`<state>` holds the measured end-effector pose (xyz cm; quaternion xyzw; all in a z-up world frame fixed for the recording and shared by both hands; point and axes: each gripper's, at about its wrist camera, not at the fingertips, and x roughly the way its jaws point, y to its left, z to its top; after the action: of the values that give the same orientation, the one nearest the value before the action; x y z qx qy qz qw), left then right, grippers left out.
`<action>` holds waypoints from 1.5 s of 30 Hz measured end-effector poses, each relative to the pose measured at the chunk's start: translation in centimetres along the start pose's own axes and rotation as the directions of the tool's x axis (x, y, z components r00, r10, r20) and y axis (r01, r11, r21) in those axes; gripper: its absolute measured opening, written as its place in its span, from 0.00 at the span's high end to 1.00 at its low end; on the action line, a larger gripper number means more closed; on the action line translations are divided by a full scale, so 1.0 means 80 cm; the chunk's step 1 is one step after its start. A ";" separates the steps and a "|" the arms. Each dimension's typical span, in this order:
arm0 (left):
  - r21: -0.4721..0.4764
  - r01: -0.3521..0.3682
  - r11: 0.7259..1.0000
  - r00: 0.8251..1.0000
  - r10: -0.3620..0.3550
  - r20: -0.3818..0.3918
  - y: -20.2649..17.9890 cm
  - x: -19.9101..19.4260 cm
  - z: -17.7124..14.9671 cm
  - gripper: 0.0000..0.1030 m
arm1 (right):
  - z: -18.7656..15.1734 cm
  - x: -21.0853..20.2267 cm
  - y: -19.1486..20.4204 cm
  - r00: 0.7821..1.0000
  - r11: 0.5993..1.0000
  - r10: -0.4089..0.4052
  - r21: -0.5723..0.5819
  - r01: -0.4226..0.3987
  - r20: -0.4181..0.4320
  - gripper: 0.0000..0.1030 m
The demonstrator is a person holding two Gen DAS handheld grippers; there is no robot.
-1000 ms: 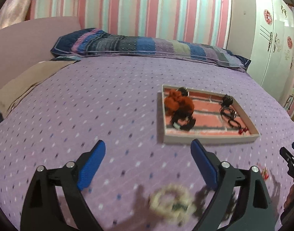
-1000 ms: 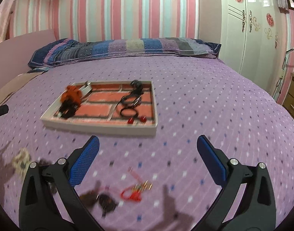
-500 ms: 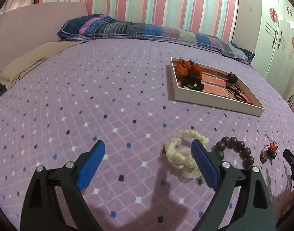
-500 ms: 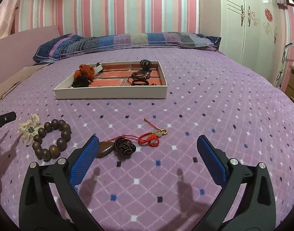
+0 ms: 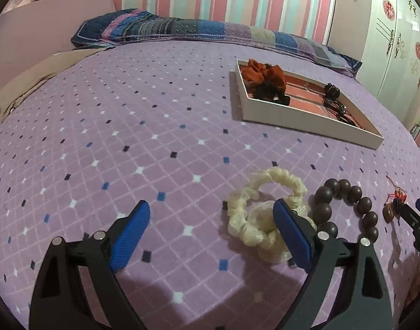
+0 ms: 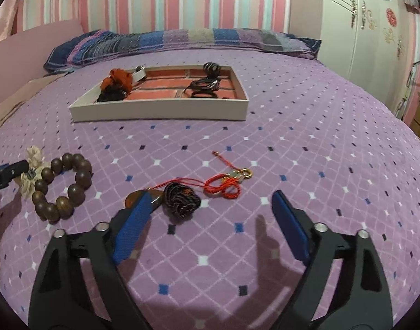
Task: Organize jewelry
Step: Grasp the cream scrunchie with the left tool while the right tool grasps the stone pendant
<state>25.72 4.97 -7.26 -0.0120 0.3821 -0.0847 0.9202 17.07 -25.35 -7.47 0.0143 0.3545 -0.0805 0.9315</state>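
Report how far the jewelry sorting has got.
Done: an orange scrunchie and black bands lie in the tray. In hand: nothing; the left claw is open by the cream scrunchie, the right claw is closing near the red-cord charm. Left: those and the bead bracelet.

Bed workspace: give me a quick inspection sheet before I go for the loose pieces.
Surface: purple patterned bedspread, soft, no hard top.
Job's things: white tray holding an orange scrunchie and black bands. Loose in front: cream scrunchie, wooden bead bracelet, red-cord pendant.
Clutter: nothing seen.
Grippers: left gripper open, one finger over the cream scrunchie, no grip. Right gripper closing around the pendant, pads not yet pressing.
Cables: nothing seen.
Surroundings: striped pillow, striped wall, white wardrobe.
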 end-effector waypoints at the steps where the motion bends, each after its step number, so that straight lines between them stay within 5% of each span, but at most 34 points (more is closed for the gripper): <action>1: 0.003 0.001 1.000 1.000 -0.001 -0.001 0.000 0.001 -0.001 0.13 | 0.000 0.002 0.002 1.000 1.000 0.006 -0.005 -0.007 -0.006 0.24; 14: 0.028 0.011 1.000 1.000 -0.010 -0.026 -0.004 0.012 0.004 0.15 | 0.000 0.013 0.004 0.998 0.998 0.056 -0.003 -0.057 -0.042 0.50; 20: 0.038 0.037 0.999 0.999 -0.036 -0.021 -0.007 0.011 0.004 0.23 | 0.000 0.016 0.007 0.996 0.997 0.076 -0.014 -0.077 -0.053 0.62; 33: 0.030 0.077 0.997 0.996 -0.075 -0.041 -0.006 0.016 0.009 0.24 | 0.008 0.019 0.004 0.993 0.995 0.096 0.006 -0.096 -0.066 0.62; 45: 0.046 0.108 0.993 0.993 -0.106 -0.047 -0.012 0.015 0.009 0.41 | 0.019 0.021 0.012 0.989 0.991 0.136 -0.004 -0.136 -0.052 0.61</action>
<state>26.91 3.81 -7.54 -0.0083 0.3991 -0.1431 0.9056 19.44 -24.77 -7.47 0.0371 0.3768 -0.0152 0.9254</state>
